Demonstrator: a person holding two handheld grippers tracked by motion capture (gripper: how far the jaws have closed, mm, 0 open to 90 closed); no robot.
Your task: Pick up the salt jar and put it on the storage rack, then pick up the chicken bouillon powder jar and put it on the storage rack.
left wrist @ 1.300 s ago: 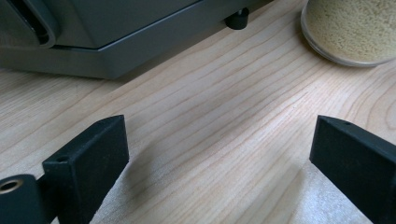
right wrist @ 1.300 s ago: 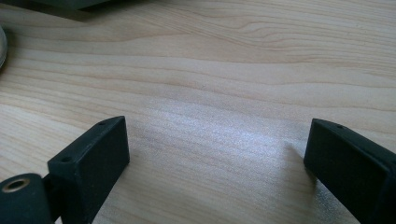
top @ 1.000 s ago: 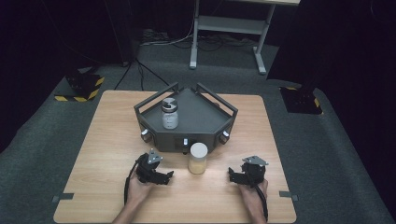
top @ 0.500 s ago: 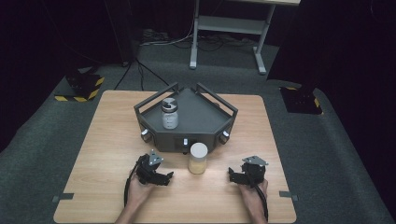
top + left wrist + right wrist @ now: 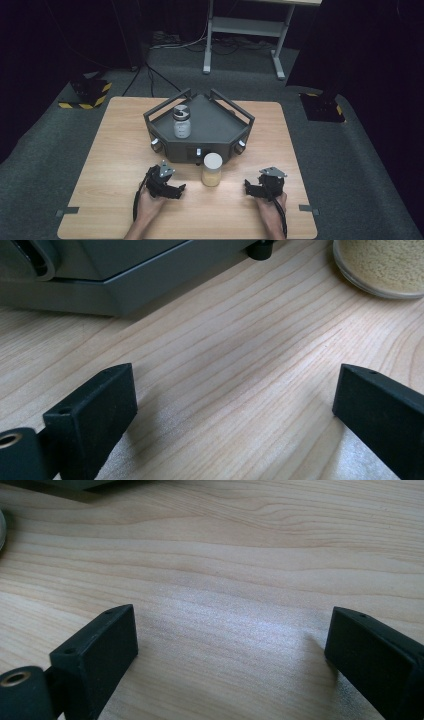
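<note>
Jar (image 5: 211, 169) of pale grain with white lid standing on wooden table (image 5: 115, 150), just in front of dark angular tray device (image 5: 215, 125); second jar (image 5: 181, 121) sitting on its deck. Left gripper (image 5: 172, 190) and right gripper (image 5: 252, 187) resting either side of front jar, jaws gaping wide, holding nothing. Risking a topple: careless approach clipping front jar, or off-centre grip slipping on smooth wall.

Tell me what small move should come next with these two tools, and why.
Probably ease the left tool forward toward the white-lidded jar of beige grains. Both tools rest open on the table holding nothing, and that jar stands free between them, nearer the left tool than the right tool.
</note>
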